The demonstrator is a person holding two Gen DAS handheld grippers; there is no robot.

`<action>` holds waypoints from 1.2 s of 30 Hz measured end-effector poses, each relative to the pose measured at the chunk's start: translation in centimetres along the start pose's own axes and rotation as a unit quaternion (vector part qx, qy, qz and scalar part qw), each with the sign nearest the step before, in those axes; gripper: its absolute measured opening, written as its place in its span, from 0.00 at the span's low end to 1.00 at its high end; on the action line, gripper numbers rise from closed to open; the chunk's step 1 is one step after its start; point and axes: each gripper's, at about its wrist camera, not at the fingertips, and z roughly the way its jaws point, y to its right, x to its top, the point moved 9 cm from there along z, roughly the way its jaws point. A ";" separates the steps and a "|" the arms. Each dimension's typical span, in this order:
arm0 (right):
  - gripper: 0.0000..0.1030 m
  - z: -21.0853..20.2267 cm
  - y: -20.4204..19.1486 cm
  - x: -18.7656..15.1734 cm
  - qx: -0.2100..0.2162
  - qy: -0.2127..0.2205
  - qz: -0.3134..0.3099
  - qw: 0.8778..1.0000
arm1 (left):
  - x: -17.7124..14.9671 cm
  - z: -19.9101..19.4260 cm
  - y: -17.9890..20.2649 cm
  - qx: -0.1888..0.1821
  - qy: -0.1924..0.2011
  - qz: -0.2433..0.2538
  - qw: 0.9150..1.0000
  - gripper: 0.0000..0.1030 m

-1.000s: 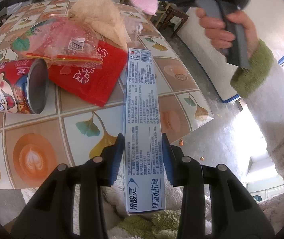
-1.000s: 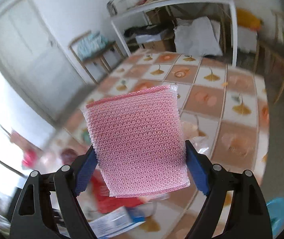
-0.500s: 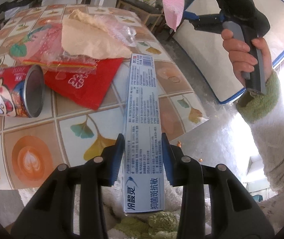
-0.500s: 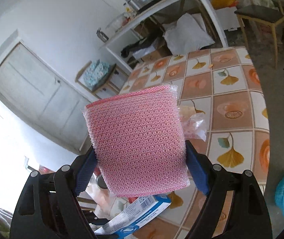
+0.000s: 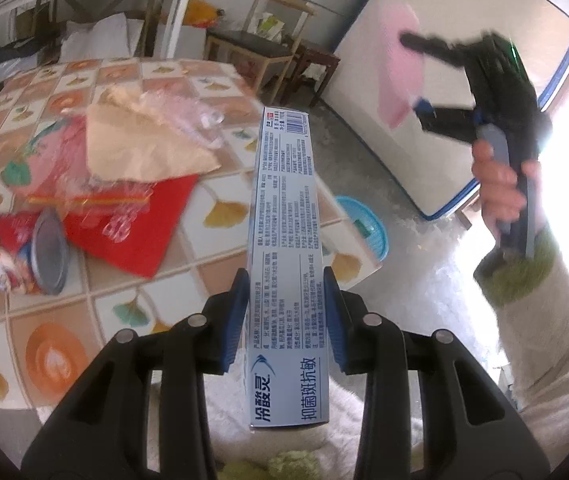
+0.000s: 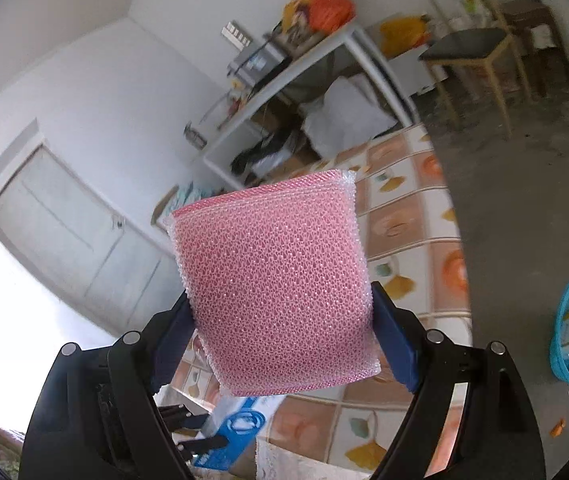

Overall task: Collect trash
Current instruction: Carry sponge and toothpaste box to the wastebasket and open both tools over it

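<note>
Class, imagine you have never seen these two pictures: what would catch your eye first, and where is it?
The pink mesh sponge fills the middle of the right wrist view, clamped in the right gripper. In the left wrist view a long blue toothpaste box juts forward, pinched in the left gripper. Left of it, a red can lies on its side on the tiled table.

Glossy cardboard toothpaste box (image 5: 286,248); rough pink mesh sponge (image 6: 280,292) (plastic-looking)
</note>
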 end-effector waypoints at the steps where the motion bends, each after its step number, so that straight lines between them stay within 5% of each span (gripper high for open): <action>1: 0.78 -1.1 0.9 -0.1 -0.008 0.011 0.008 1.000 | 0.3 0.1 0.5 -0.004 0.000 0.004 1.000 0.33; 9: 0.78 -10.3 9.8 -2.8 -0.076 0.096 0.110 0.986 | 5.0 3.1 7.2 -0.071 -0.027 0.066 0.995 0.33; 17: 0.78 -15.2 20.9 -9.0 -0.132 0.137 0.249 0.950 | 7.9 13.6 14.0 -0.127 -0.156 0.094 0.975 0.34; 24: 0.79 -14.9 30.5 -12.4 -0.154 0.140 0.352 0.913 | 8.0 25.0 17.5 -0.105 -0.258 0.093 0.956 0.34; 28: 0.79 -13.8 35.8 -13.1 -0.148 0.149 0.414 0.886 | 8.9 31.3 19.1 -0.075 -0.286 0.096 0.950 0.34; 32: 0.81 -12.2 39.7 -12.3 -0.129 0.165 0.445 0.871 | 11.3 36.0 21.7 -0.079 -0.280 0.097 0.952 0.35; 34: 0.89 -11.0 42.5 -12.0 -0.124 0.172 0.454 0.866 | 12.4 38.0 23.1 -0.075 -0.270 0.110 0.954 0.60; 36: 0.92 -10.2 45.6 -12.9 -0.152 0.174 0.465 0.855 | 13.6 38.7 22.8 -0.045 -0.239 0.113 0.963 0.66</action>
